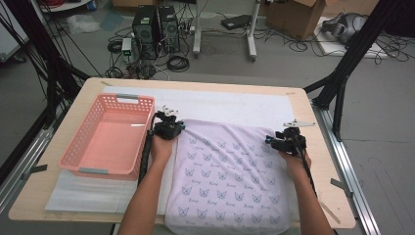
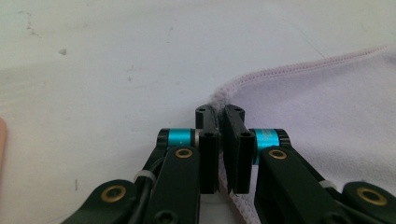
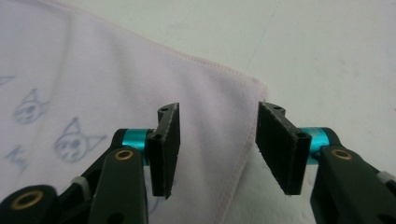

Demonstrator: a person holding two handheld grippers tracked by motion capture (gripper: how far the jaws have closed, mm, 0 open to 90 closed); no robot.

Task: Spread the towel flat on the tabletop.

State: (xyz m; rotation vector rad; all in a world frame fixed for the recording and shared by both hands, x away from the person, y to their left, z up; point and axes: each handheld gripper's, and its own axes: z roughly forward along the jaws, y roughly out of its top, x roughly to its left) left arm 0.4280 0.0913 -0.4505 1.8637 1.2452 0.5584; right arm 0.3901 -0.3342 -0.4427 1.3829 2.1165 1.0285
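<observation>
the left gripper (image 2: 219, 140) was clenched on the far left corner of the towel (image 1: 225, 171), hem pinched between its pads. the right gripper (image 3: 217, 147) stood released, jaws straddling the far right corner, nothing pinched yet. best move, i'd say: drop the right jaws lower so both catch the stitched edge, close firmly, then lift both corners evenly. the towel was pale lilac with little cat faces, lying flat on the white mat (image 1: 235, 105) beside the pink basket (image 1: 100, 169).
</observation>
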